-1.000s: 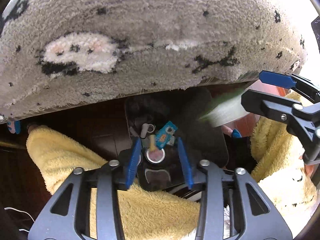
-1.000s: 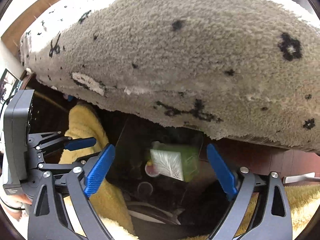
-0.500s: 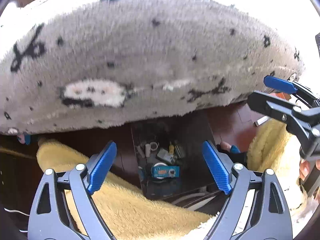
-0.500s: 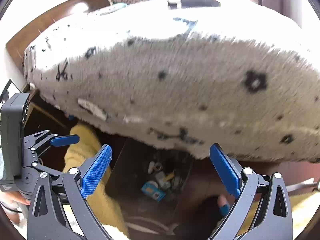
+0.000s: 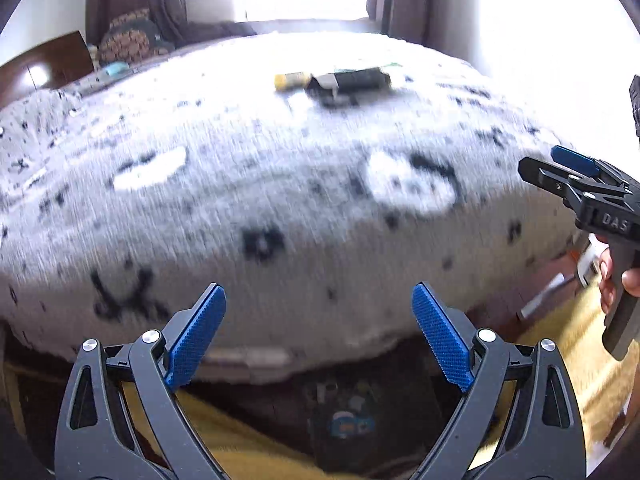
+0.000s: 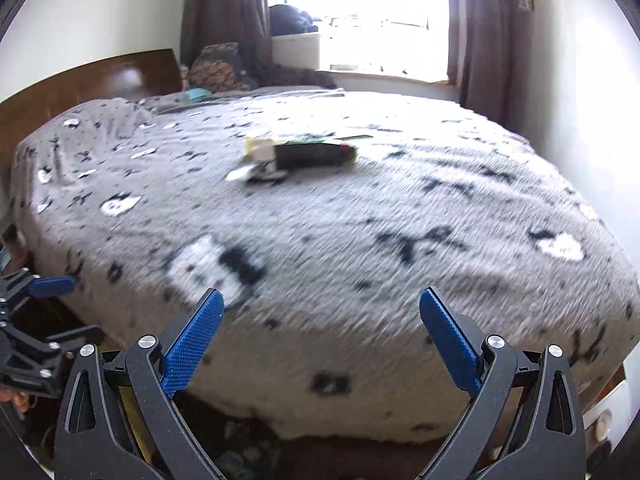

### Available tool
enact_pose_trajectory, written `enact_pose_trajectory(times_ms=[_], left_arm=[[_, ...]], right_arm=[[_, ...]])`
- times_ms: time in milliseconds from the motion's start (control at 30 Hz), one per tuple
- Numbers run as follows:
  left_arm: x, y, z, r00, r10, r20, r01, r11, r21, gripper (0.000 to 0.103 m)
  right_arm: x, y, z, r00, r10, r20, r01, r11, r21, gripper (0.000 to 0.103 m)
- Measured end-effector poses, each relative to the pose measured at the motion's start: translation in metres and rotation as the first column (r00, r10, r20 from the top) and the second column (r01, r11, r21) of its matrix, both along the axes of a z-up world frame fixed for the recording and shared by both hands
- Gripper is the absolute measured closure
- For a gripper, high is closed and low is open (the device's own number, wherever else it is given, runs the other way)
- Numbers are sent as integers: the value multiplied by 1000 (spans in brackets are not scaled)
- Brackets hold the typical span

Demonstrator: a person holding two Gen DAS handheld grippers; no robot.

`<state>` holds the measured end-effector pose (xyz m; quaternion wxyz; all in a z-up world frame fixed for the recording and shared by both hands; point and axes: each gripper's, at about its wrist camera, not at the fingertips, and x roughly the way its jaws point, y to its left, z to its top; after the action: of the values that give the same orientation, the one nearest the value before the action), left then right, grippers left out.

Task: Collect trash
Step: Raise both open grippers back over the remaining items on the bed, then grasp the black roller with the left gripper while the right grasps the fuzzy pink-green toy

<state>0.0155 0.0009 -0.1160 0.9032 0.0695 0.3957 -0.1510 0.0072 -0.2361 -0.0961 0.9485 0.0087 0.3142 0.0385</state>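
Both grippers had risen from the bin (image 5: 344,420) at the bed's foot to face the blanket (image 5: 280,184). Left gripper (image 5: 318,336) had just opened, jaws spread and empty; right gripper (image 6: 322,344) likewise spread, presumably readied for another pickup. Remaining trash (image 6: 304,156) lay mid-bed, well apart from both; dropped pieces sat in the bin.
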Motion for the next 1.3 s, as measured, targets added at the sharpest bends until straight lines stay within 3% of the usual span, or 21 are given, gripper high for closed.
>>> enact_pose_trajectory(times_ms=[233, 467, 833, 1167, 1267, 1300], left_arm=[[54, -2, 14, 999, 16, 42, -17, 1000, 8, 14], [115, -9, 16, 999, 30, 41, -29, 1000, -7, 14], [208, -54, 18, 998, -47, 51, 48, 999, -14, 16], [262, -113, 7, 982, -175, 69, 167, 980, 110, 19], [275, -118, -1, 979, -198, 44, 192, 975, 114, 35], [278, -119, -5, 976, -216, 20, 213, 971, 105, 51]], right_arm=[[54, -30, 16, 999, -52, 6, 52, 998, 17, 5], [119, -28, 19, 998, -63, -13, 63, 997, 32, 5], [199, -38, 12, 991, -113, -76, 116, 993, 27, 5], [239, -66, 11, 982, -162, -99, 168, 984, 52, 5], [245, -70, 10, 981, -164, -103, 171, 984, 55, 5], [247, -72, 9, 981, -165, -105, 171, 984, 58, 5]])
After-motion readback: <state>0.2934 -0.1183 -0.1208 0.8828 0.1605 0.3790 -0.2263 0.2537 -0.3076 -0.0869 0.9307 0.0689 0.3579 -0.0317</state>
